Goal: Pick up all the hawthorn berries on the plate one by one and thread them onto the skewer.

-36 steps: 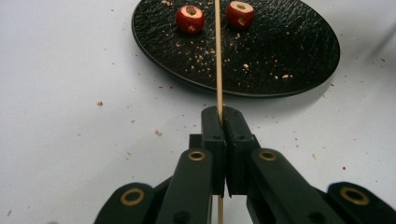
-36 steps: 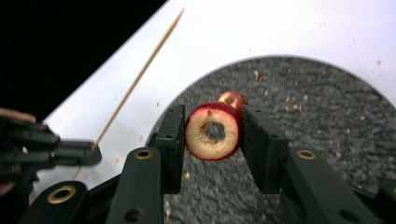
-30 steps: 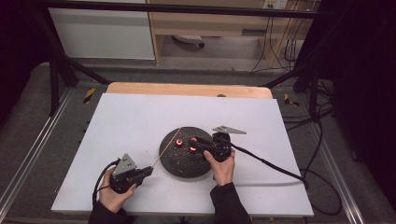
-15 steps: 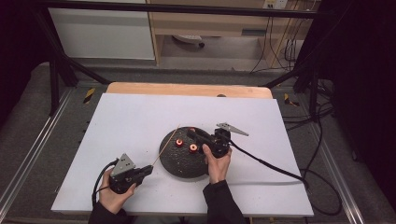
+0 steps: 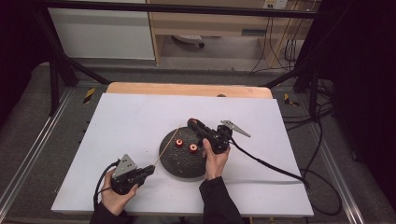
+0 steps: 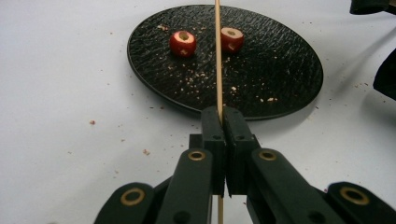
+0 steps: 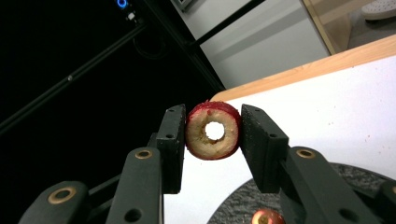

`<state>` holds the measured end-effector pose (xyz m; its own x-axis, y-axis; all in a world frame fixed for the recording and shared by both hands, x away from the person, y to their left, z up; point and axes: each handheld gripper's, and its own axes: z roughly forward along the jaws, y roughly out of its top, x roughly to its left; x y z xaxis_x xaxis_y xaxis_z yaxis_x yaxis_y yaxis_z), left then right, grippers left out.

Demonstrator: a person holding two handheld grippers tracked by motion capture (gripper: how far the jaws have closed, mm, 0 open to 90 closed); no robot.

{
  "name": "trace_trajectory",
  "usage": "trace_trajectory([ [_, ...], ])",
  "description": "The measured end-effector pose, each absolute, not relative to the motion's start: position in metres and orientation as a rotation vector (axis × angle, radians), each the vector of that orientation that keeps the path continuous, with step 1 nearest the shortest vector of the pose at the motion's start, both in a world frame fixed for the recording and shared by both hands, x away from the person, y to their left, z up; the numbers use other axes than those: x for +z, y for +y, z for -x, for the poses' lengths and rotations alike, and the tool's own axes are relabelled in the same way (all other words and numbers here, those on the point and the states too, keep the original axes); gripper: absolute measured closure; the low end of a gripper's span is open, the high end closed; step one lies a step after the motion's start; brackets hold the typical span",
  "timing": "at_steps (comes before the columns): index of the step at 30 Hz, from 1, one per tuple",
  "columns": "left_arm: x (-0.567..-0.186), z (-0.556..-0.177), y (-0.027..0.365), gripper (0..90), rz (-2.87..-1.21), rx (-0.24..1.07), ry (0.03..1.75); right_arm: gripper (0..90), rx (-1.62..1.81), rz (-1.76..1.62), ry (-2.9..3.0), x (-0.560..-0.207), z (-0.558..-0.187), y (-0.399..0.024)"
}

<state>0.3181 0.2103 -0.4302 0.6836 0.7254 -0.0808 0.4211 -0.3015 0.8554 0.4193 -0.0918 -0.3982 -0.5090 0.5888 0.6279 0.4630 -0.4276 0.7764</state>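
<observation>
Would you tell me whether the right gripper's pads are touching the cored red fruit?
Touching. In the right gripper view, both pads of the right gripper press against opposite sides of the cored red fruit.

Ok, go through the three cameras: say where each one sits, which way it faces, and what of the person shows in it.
High view: above the person's side, facing forward and down on the white table; both forearms and hands enter from below.
Left gripper view: rides the left gripper, looking along shut jaws clamping a wooden skewer toward the black plate.
Right gripper view: rides the right gripper, raised and facing the table's far edge, jaws holding a cored red fruit.
Shared: all three views show the plate.
</observation>
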Motion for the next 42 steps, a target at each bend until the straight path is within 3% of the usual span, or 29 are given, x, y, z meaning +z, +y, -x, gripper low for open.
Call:
trace_trajectory([
  [42, -0.432, -0.314, 0.179, 88.1, -1.877, 0.404, 0.896, 62.2, 2.298, -1.528, 1.445, -0.403, -0.418, -0.087],
])
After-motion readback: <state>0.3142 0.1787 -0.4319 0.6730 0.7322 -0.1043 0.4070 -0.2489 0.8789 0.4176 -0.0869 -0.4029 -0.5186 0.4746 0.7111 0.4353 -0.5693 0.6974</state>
